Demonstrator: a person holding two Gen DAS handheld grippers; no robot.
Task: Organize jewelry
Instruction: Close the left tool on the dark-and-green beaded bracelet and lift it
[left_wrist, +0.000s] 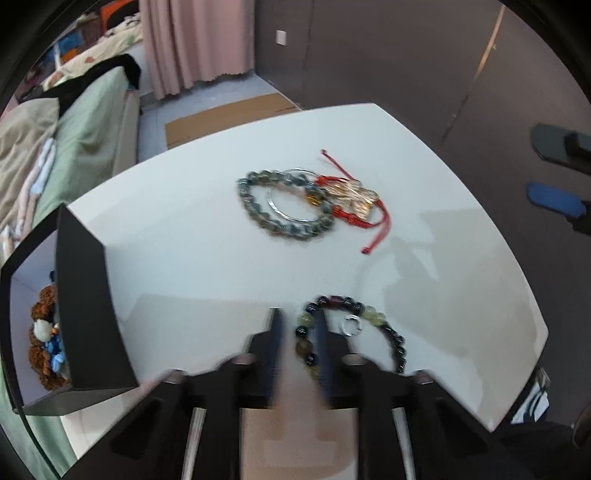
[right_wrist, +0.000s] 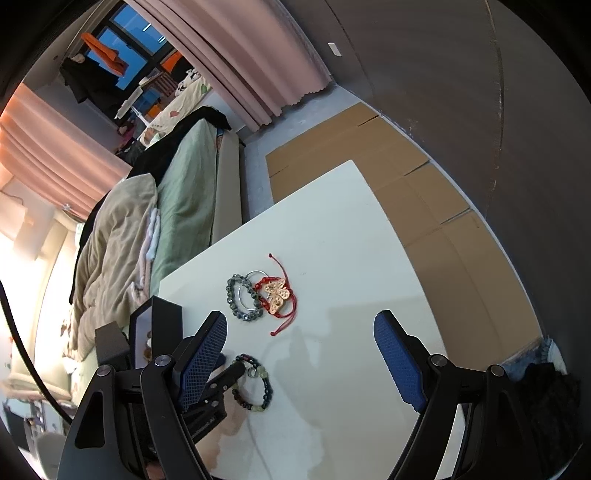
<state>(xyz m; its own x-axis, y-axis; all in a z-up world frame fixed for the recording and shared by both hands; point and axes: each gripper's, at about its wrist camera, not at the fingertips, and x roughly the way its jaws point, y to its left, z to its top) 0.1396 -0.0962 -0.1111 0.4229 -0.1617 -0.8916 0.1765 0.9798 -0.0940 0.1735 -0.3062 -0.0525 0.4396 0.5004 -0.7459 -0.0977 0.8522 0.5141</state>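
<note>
Left hand-held gripper (left_wrist: 300, 325) low over the near edge of the white table (left_wrist: 184, 266), jaws a narrow gap apart, straddling the left side of a mixed dark-and-pale beaded bracelet (left_wrist: 306, 343) that lies flat on the table; motion blur here, so cannot tell whether the fingers actually pinch the beads or only bracket them. Small silver ring (left_wrist: 351, 325) lies inside that bracelet's loop. Right wrist view shows the same bracelet (right_wrist: 258, 387) with the left gripper's black tip at its left edge. Right hand-held gripper (right_wrist: 299, 354) held above the table, released, blue-padded fingers (right_wrist: 399, 365) spread wide, nothing between them. Left of the table, a black box (left_wrist: 85, 302) with white lining, open on top; a brown beaded piece (left_wrist: 42, 332) with blue and white bits sits inside. Further out, mid-table, a grey-green beaded bracelet (left_wrist: 284, 206) with a thin silver bangle (left_wrist: 291, 195) overlapping it, and touching on the right a red cord bracelet with gold butterfly charm (left_wrist: 351, 195). Beyond the table: flattened cardboard (right_wrist: 388, 173) on the floor, a bed with green and beige bedding (right_wrist: 147, 221), pink curtains (right_wrist: 258, 55)
</note>
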